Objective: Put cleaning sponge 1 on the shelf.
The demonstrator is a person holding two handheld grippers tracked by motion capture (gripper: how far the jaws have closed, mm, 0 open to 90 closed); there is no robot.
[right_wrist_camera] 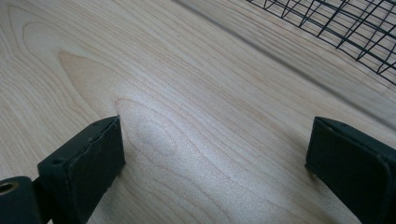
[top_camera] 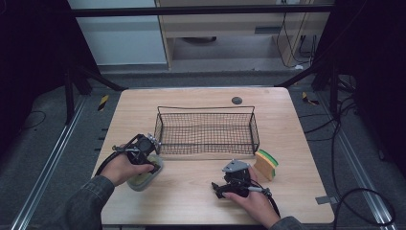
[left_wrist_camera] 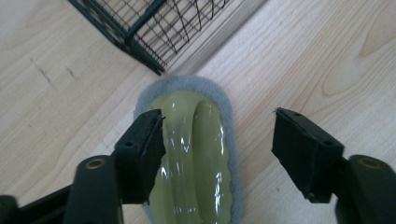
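Observation:
An olive-green scrubber (left_wrist_camera: 196, 158) with a glossy ridged handle and a grey pad underneath lies on the wooden table (top_camera: 191, 201), just off the near left corner of a black wire basket (top_camera: 206, 108). My left gripper (left_wrist_camera: 218, 116) straddles it from above. One jaw rests against the handle's side and the other stands well off it, so the pads do not clamp it. In the high view the left gripper (top_camera: 151, 164) sits over the scrubber (top_camera: 142, 181). My right gripper (right_wrist_camera: 215, 140) hangs open over bare wood, and in the high view the right gripper (top_camera: 225, 185) is at the front centre.
The wire basket (left_wrist_camera: 154, 28) has nothing in it, and its mesh edge (right_wrist_camera: 336, 23) runs past the right gripper. A yellow and green sponge (top_camera: 266, 164) stands on edge right of the right hand. A small grey disc (top_camera: 236, 100) is set in the table behind the basket.

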